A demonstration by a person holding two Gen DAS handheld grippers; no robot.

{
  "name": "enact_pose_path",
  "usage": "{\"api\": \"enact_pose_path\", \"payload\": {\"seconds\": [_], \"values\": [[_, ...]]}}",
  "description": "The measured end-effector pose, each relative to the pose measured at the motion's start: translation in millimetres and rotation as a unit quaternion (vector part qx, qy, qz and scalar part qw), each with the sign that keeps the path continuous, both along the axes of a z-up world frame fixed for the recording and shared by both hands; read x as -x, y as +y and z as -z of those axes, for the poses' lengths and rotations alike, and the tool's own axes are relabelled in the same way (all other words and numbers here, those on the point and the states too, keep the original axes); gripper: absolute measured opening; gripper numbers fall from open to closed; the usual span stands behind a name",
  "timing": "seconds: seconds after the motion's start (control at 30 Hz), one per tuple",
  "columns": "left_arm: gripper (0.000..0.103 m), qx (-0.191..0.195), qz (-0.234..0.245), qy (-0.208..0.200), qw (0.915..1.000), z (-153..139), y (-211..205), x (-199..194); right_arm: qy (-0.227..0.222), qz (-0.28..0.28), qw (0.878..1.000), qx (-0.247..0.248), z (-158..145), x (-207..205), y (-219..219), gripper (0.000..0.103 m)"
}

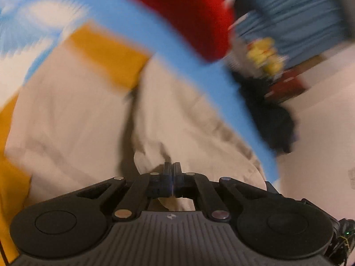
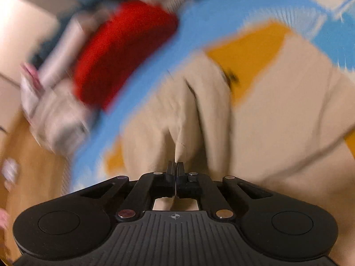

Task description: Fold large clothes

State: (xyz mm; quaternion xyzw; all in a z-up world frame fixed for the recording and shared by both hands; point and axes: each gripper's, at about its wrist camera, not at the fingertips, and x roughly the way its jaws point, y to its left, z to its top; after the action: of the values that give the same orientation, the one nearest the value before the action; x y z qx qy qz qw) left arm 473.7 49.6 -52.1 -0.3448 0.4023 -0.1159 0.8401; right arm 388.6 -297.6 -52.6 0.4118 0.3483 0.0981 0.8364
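Both of my grippers are clamped on the same beige garment point(image 1: 73, 115), which lies spread over a bright mat point(image 1: 188, 66) of blue, yellow and white. My left gripper point(image 1: 171, 166) has its jaws pressed together on a puckered edge of the cloth right at the tips, and my right gripper point(image 2: 175, 165) pinches a raised ridge of it that runs straight away from the fingers. The cloth stretches forward from each pinch — its bulk lies ahead and to the left of my left hand, ahead and to the right of my right hand — so I judge that I hold two points along one near edge and that the fold will carry that edge over the body of the garment. Neither hand looks nearer to the far edge. Everything is smeared with blur: I cannot tell which kind of garment this is, where its far hem ends, or what the red thing point(image 1: 188, 15) beyond the mat is.
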Motion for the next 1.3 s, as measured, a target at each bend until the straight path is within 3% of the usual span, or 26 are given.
{"api": "enact_pose_path", "payload": {"seconds": [0.07,0.13,0.2,0.27,0.33,0.4,0.43,0.53,0.6,0.67,0.73,0.8,0.87,0.93,1.0,1.07,1.2,1.3], "values": [[0.000,-0.005,-0.009,-0.041,0.9991,-12,3,3,-0.066,0.014,0.997,-0.022,-19,9,-7,0.000],[0.000,-0.028,-0.012,-0.017,0.9994,-3,2,-1,-0.084,0.017,0.996,-0.023,-25,13,-7,0.000],[0.001,-0.058,-0.007,0.047,0.9972,20,-2,-7,-0.022,0.010,1.000,-0.010,-9,8,-1,0.000],[0.003,-0.107,0.003,0.121,0.9868,46,-11,-10,0.074,0.010,0.997,0.013,20,4,4,0.000],[0.012,-0.134,0.006,0.141,0.9809,55,-16,-10,0.146,0.011,0.989,0.016,46,4,9,0.001],[0.018,-0.137,0.003,0.132,0.9817,49,-18,-12,0.158,0.003,0.987,0.024,51,4,13,0.005],[0.023,-0.135,0.001,0.121,0.9834,43,-19,-12,0.155,0.001,0.987,0.033,48,4,15,0.006],[0.026,-0.145,-0.016,0.056,0.9877,14,-18,-8,0.145,0.001,0.988,0.054,39,5,14,0.007],[0.026,-0.151,0.000,0.013,0.9884,1,-27,-7,0.145,0.009,0.988,0.056,36,7,13,0.007],[0.030,-0.130,0.029,-0.008,0.9911,-2,-35,-6,0.135,0.025,0.988,0.067,31,8,12,0.007],[0.033,-0.089,0.062,0.008,0.9941,8,-41,-6,0.099,0.036,0.987,0.118,12,11,17,0.011],[0.033,-0.095,0.062,0.033,0.9930,18,-46,-6,0.045,0.041,0.985,0.164,-4,17,22,0.016],[0.033,-0.109,0.060,0.042,0.9913,25,-48,-6,-0.006,0.032,0.986,0.165,-16,24,26,0.017],[0.033,-0.111,0.054,0.044,0.9914,28,-45,-5,-0.038,0.005,0.991,0.126,-18,26,29,0.017],[0.033,-0.107,0.050,0.038,0.9923,26,-42,-6,-0.038,-0.041,0.995,0.081,-10,24,33,0.019],[0.033,-0.112,0.048,0.028,0.9922,21,-41,0,-0.011,-0.073,0.995,0.065,1,22,38,0.020],[0.033,-0.110,0.047,0.024,0.9925,14,-35,0,0.034,-0.067,0.990,0.119,14,23,42,0.020],[0.033,-0.109,0.047,0.022,0.9927,14,-33,0,0.021,-0.055,0.989,0.136,5,27,42,0.024]]}}
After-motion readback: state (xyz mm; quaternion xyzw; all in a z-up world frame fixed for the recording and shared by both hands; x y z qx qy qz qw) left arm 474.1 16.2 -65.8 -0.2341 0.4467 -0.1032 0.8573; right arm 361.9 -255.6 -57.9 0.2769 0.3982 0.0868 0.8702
